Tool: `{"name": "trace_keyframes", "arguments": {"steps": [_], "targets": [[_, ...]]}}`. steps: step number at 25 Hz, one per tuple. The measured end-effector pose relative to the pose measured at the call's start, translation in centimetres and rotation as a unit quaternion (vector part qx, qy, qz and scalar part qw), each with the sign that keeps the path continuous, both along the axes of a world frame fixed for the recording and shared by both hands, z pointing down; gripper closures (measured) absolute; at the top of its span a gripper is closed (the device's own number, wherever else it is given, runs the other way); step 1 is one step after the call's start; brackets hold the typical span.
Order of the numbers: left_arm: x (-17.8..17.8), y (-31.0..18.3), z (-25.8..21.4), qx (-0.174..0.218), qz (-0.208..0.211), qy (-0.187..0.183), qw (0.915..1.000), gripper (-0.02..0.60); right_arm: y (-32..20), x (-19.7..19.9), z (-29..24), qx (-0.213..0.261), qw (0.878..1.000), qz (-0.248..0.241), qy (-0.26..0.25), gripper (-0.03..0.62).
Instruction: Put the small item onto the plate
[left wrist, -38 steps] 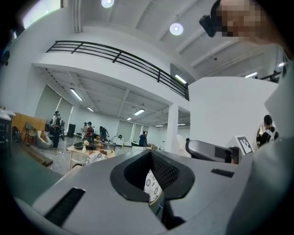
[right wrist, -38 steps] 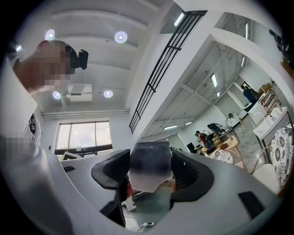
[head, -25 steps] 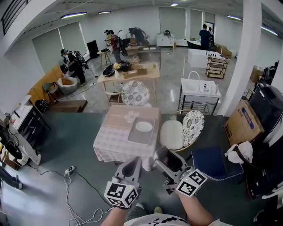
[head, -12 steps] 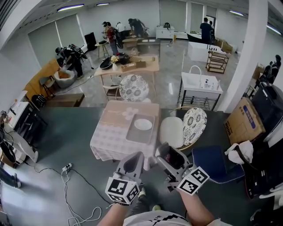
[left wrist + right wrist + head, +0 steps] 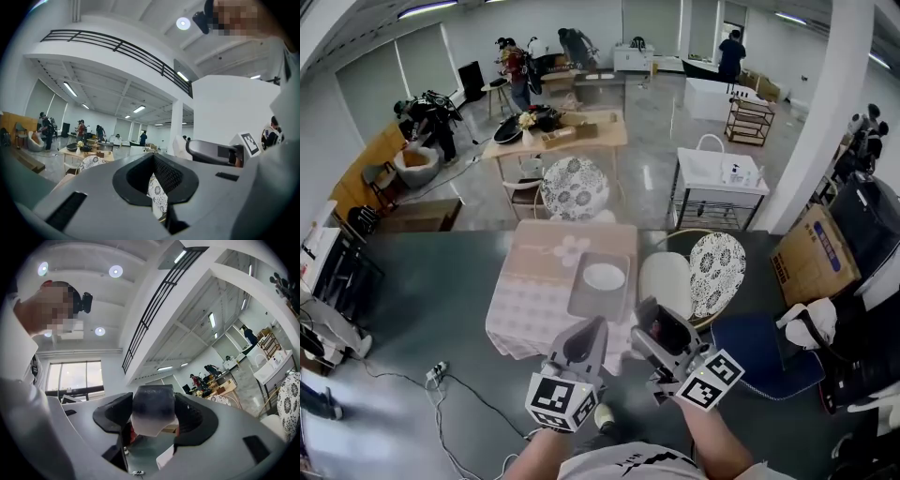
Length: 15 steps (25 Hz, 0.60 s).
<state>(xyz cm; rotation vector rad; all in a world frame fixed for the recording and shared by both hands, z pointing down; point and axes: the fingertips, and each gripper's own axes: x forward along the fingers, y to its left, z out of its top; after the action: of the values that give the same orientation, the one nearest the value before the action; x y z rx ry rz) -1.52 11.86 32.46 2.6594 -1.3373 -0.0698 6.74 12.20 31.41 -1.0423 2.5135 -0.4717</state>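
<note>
A white plate [image 5: 604, 277] lies on a grey tray [image 5: 585, 300] on a small table with a pale checked cloth [image 5: 530, 286], ahead of me in the head view. My right gripper [image 5: 651, 322] is held in the air short of the table's near edge, shut on a small dark item with a pale underside [image 5: 153, 412] and a bit of red showing [image 5: 660, 332]. My left gripper [image 5: 592, 330] hovers beside it, shut, with nothing between its jaws [image 5: 154, 183]. Both grippers are well short of the plate.
Patterned round-backed chairs stand behind the table [image 5: 574, 187] and to its right [image 5: 716, 264], next to a white round seat [image 5: 665, 282]. A blue seat [image 5: 759, 345] and a cardboard box [image 5: 814, 258] are further right. Cables and a power strip [image 5: 436, 372] lie on the floor at left.
The table, tray and plate have come lower and nearer in the head view as I move towards them. Both grippers keep their pose, and the right one still holds the item.
</note>
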Motion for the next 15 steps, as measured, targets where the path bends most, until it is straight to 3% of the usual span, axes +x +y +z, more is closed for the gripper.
{"name": "trace_keyframes", "arguments": {"steps": [15], "targets": [[-2.3,-9.9,3.3,-0.024,0.023,0.009,0.9994,0.577,-9.4,-2.3,2.6,-0.023,1.000,0.019,0.001,0.306]]}}
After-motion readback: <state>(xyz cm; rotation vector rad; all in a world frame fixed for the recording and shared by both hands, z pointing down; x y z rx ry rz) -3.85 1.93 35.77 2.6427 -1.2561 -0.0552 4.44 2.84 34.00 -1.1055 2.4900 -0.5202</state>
